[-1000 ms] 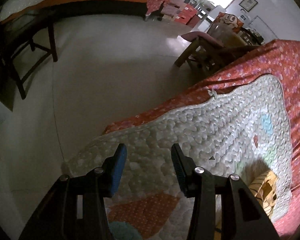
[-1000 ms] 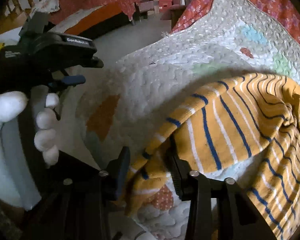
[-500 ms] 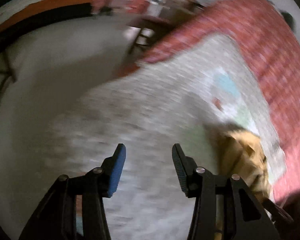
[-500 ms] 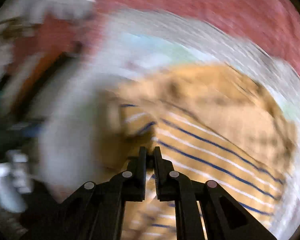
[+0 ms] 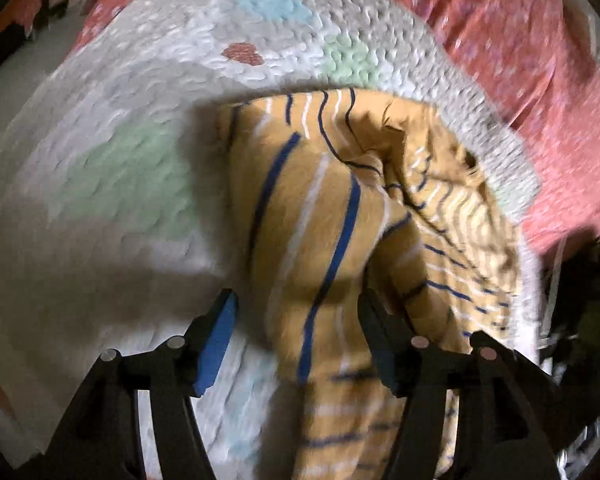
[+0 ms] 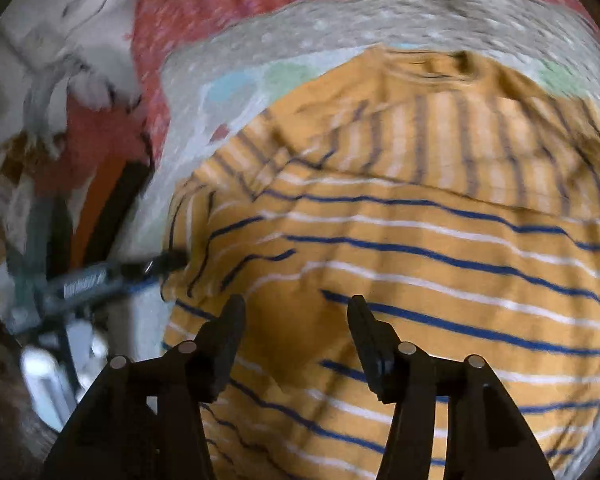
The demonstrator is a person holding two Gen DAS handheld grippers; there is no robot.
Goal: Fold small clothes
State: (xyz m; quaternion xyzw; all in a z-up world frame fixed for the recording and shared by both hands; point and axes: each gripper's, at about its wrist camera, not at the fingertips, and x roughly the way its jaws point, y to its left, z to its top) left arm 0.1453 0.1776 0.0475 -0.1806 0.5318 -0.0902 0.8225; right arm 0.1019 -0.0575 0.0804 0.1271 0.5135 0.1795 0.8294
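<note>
Shirt [image 6: 420, 240] neck-end away, long axis along right gripper [image 6: 296, 312]; both grippers' jaws opening, clamping nothing.

The small crumpled cotton garment [image 6: 420, 240] is mustard yellow with thin navy and white stripes. Under it, the quilted bedspread [image 5: 120, 240] is off-white with pale green, light blue and brick-red patches. The bedsheet [image 5: 520, 60] below is coral red with a small pale floral print.
</note>
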